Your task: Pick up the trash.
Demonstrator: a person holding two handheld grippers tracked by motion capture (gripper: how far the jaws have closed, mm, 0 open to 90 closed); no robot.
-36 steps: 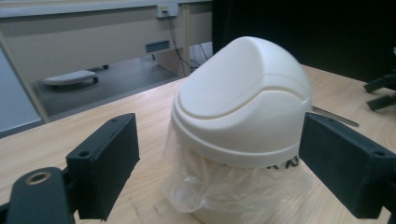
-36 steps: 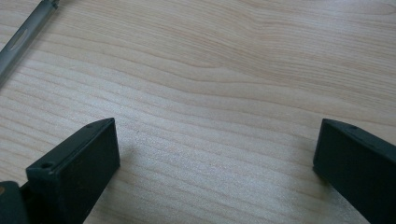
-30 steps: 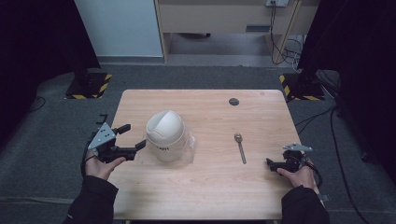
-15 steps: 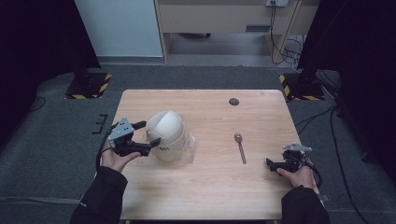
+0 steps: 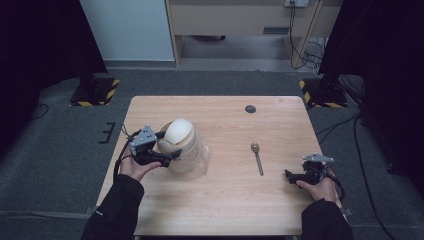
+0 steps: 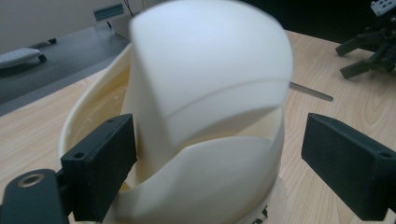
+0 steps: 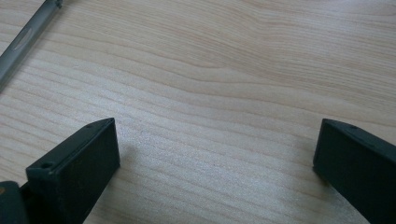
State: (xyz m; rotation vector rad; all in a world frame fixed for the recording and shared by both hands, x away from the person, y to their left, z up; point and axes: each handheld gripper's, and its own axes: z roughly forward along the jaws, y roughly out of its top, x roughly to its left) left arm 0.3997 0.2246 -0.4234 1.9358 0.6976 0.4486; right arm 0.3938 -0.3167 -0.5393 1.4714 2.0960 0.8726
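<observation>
High view. We see the table (image 5: pixel 220 200) with a cream container (image 5: pixel 181 146) at about 9 o'clock from its centre, a rounded cream piece standing in it and clear plastic (image 5: pixel 204 159) under and beside it. The left gripper (image 5: pixel 167 145) sits just at the container's 9 o'clock side, its jaws spread to either side of it; whether they touch it we cannot tell here. A spoon (image 5: pixel 257 157) lies at 3 o'clock from the container, well apart, and a small dark disc (image 5: pixel 250 108) lies toward 12 o'clock near the far edge. The right gripper (image 5: pixel 290 174) rests near the table's 4 o'clock corner, holding nothing.

Left gripper view. We see the container (image 6: pixel 201 186) between the two black jaws, which stand wide open; the left jaw is close against its wall, the right jaw stands apart from it. The other gripper shows at 2 o'clock.

Right gripper view. We see both jaws wide apart over bare wood (image 7: pixel 219 93), nothing between them. The spoon's handle (image 7: pixel 25 39) lies at 10 o'clock.
</observation>
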